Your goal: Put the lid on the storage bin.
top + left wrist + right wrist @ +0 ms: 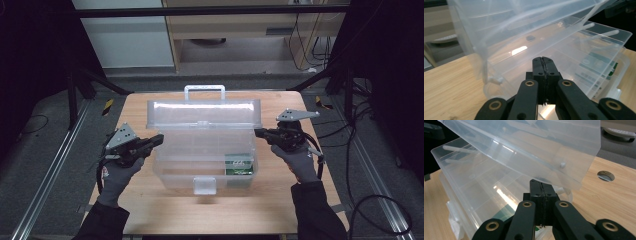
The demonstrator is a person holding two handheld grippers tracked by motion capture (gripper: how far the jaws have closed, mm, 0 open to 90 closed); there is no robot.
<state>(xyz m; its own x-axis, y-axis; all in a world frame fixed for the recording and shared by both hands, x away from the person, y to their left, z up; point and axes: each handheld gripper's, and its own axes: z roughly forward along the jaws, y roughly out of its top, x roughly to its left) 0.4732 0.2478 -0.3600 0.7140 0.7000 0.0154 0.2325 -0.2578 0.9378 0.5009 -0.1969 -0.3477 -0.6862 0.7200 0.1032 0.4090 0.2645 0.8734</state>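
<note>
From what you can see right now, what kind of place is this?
Probably a lab recording station: a wooden table under a black frame, loose cables on grey floor, and a clear plastic toolbox between two handheld claws.

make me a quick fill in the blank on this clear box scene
1. The clear plastic box has its lid ____.
2. The green packet lies ____ the box.
3. The left claw and right claw both have their jaws ____.

Missing words: open; inside; shut
</note>
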